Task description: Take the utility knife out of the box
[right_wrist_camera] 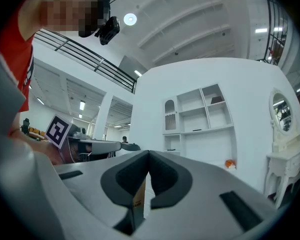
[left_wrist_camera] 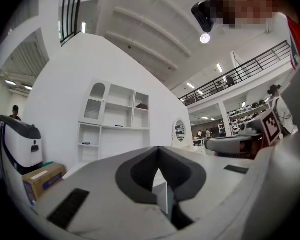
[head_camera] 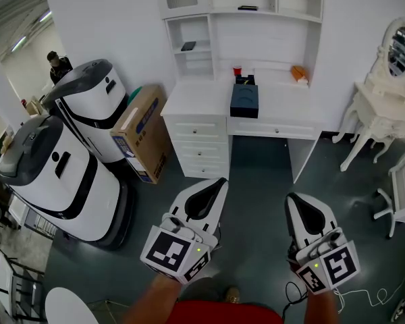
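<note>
A dark blue box point(head_camera: 244, 100) stands on the white desk point(head_camera: 189, 100) across the room, below the shelf unit. No utility knife shows in any view. My left gripper point(head_camera: 221, 181) and right gripper point(head_camera: 292, 198) are held side by side over the dark floor, well short of the desk, both pointing toward it. In the left gripper view the left gripper point(left_wrist_camera: 158, 149) has its jaws shut tip to tip with nothing between them. The right gripper point(right_wrist_camera: 148, 154) in its own view is likewise shut and empty. The box is hidden behind the jaws in both gripper views.
Two large white-and-grey machines point(head_camera: 61, 174) and a cardboard carton point(head_camera: 140, 132) stand left of the desk. A white vanity table with an oval mirror point(head_camera: 385, 93) stands at the right. A red cup point(head_camera: 237, 71) and an orange item point(head_camera: 298, 73) sit at the desk's back. A person point(head_camera: 57, 64) stands far left.
</note>
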`<state>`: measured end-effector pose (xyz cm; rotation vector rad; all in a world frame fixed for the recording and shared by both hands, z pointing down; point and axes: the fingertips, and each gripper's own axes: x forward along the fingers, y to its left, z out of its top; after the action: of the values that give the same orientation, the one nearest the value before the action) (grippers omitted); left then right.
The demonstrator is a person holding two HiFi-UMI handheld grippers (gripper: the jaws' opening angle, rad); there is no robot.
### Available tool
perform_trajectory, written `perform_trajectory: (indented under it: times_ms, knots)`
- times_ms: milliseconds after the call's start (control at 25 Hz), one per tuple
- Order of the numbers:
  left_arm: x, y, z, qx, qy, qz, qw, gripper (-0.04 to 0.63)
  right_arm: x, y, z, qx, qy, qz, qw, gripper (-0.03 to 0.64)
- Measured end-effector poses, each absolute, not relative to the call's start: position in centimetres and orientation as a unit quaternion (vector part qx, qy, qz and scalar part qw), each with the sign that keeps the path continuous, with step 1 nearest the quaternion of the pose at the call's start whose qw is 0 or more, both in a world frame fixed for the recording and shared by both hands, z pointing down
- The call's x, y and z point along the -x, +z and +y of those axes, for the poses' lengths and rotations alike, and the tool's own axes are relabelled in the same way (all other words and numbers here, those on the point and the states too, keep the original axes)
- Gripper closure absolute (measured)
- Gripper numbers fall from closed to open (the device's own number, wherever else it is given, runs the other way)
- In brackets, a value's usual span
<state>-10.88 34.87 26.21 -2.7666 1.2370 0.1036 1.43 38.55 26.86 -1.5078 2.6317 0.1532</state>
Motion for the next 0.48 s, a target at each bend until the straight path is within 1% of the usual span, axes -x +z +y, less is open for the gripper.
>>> perform_trajectory:
  times_ms: [240,480]
  knots:
    - [10.4,26.6,33.2,0.909,0.028,0.411,0.053,0.584,-1.9,27.0,36.7,0.492,0.049,0.867,0.055,0.617]
    - [10.4,27.1,29.1,0.910,0.037,0.411,0.050,0.584,-1.8,27.5,32.7,0.493,0.050,0.867,0.048,0.617]
